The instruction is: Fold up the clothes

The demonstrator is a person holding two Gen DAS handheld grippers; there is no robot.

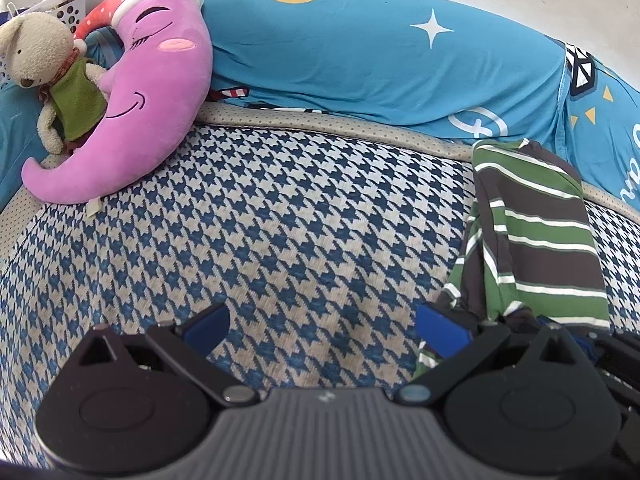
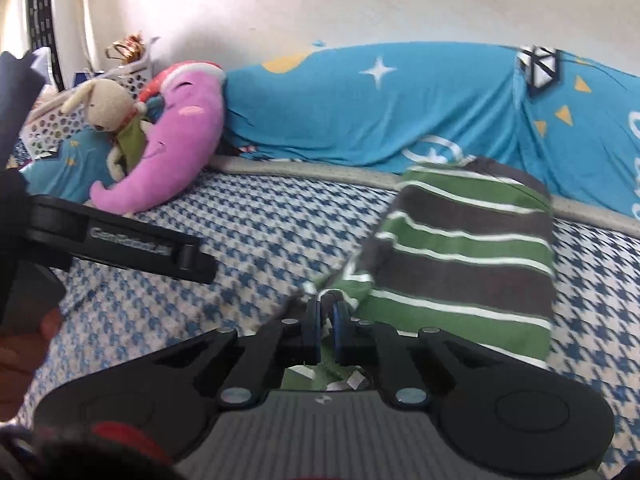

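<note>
Green-brown-white striped garment (image 2: 468, 256) — folded lengthwise, rumpled — lies on houndstooth cover (image 1: 280, 220).

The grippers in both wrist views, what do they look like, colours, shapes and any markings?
Both match: the left gripper and the right gripper have black linkage arms on silver pivot pins, blue finger pads, two rounded black housings and a ribbed grey centre plate with a small white logo. In the right wrist view, the left gripper's black side bar carries grey embossed lettering, too blurred to read.
</note>
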